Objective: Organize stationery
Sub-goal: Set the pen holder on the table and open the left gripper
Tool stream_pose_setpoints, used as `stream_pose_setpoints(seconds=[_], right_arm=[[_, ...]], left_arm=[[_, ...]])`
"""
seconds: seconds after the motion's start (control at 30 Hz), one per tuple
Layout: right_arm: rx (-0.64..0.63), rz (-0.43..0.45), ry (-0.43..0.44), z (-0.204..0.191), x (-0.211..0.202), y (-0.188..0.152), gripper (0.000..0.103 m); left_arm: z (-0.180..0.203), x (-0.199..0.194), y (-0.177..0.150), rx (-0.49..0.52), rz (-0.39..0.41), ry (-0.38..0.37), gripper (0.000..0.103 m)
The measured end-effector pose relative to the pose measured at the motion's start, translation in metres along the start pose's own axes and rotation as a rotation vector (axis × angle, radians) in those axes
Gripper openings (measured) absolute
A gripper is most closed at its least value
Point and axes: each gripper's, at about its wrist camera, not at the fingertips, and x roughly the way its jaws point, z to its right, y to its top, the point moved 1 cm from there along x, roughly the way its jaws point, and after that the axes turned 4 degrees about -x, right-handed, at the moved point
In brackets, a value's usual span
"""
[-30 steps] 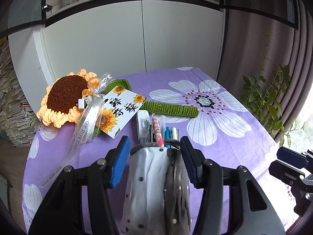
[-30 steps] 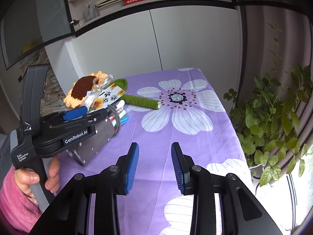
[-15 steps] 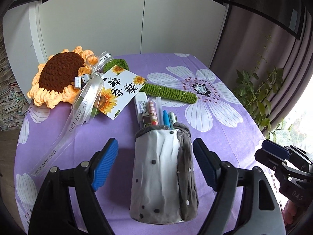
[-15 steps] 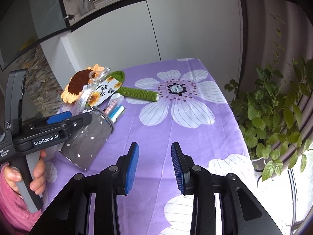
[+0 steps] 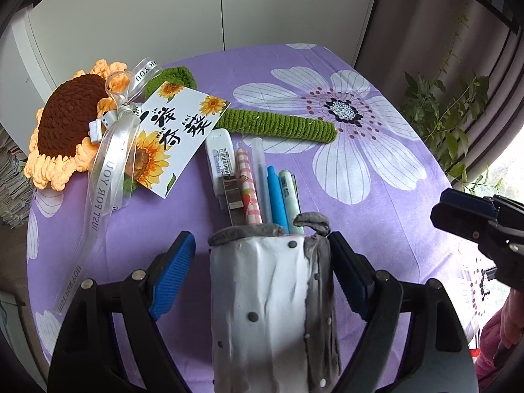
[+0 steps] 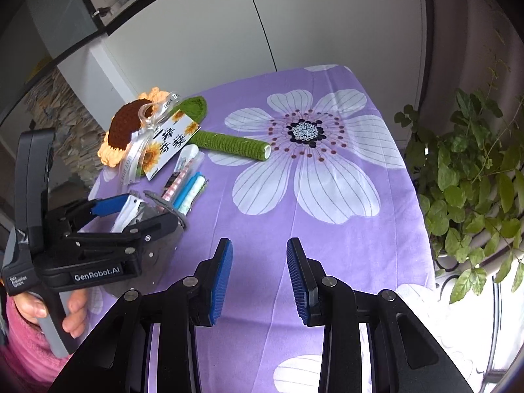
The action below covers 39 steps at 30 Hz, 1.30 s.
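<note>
A grey and white pen holder (image 5: 271,298) with dark dots rests on the purple flowered tablecloth (image 5: 376,196). Several pens (image 5: 273,196) and a white correction tape (image 5: 221,157) stick out of its mouth toward the far side. My left gripper (image 5: 258,239) is open and straddles the holder, with a clear gap at the left pad and the right pad close to its side. In the right wrist view, the left gripper (image 6: 150,209) is held by a hand in a pink sleeve. My right gripper (image 6: 258,245) hangs open over bare cloth with nothing between its fingers.
A crocheted sunflower (image 5: 65,121) with a ribbon, a sunflower card (image 5: 177,137) and a green knitted stem (image 5: 281,124) lie at the back left. White cabinets (image 6: 294,26) stand behind the table. A leafy plant (image 6: 475,180) grows past the right edge.
The left jaws have opened off the pen holder, which now rests on the cloth. Both grippers have tipped downward and come nearer to the table.
</note>
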Motion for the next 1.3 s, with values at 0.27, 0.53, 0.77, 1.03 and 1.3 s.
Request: stream_pose_setpoints(seconds=[0.27,0.53,0.77,1.03,1.3], right_arm=[[0.020,-0.023,0.029,0.008,0.021,0.023,0.035],[0.089,-0.035,0.062,0.026,0.035,0.029,0.035],[0.086,-0.025,0.049,0.029,0.030,0.027,0.035],[0.087,0.004,0.054,0.024,0.020,0.026,0.035],[0.018,-0.003,0.042,0.002,0.019,0.024,0.035]], left_arm=[[0.000,0.000,0.003,-0.008,-0.049,-0.050,0.069],[-0.002,-0.004,0.003,-0.008,-0.031,-0.069,0.068],[-0.006,-0.034,-0.002,-0.011,0.081,-0.076,0.068],[-0.020,-0.072,-0.021,-0.045,0.345,-0.107,0.068],[-0.033,-0.069,-0.048,-0.075,0.448,-0.117,0.068]])
